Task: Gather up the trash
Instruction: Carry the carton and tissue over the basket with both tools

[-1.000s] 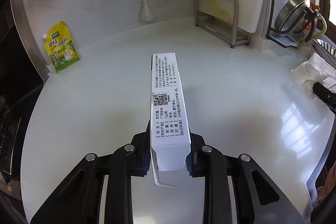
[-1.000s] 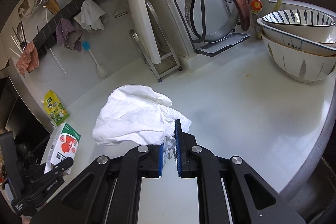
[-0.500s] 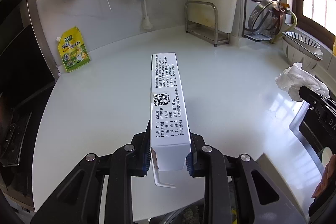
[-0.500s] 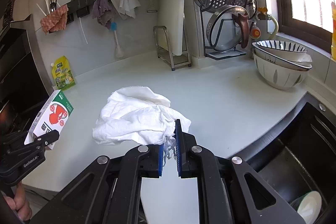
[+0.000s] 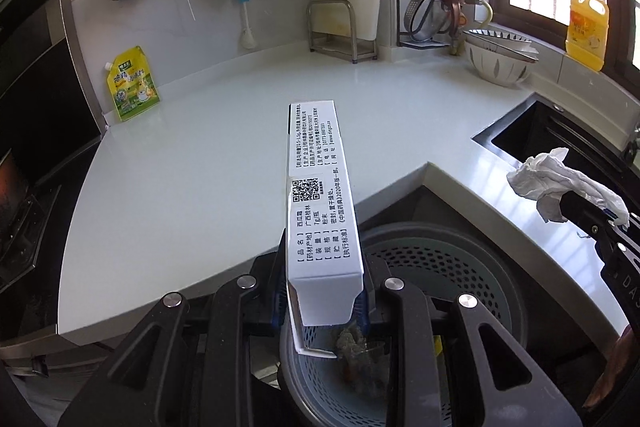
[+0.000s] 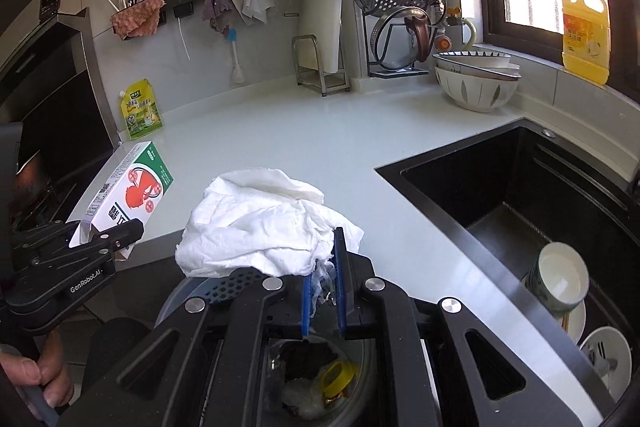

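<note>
While we hold both grippers above the bin (image 5: 448,259), the left gripper (image 5: 325,301) grips the box (image 5: 316,187) by its end and the right gripper (image 6: 323,301) is clenched on the tissue (image 6: 260,227).

One carton (image 5: 320,195), one crumpled tissue (image 6: 256,223), one bin (image 5: 440,259), two hand-held grippers, one yellow pouch (image 5: 132,83).
</note>
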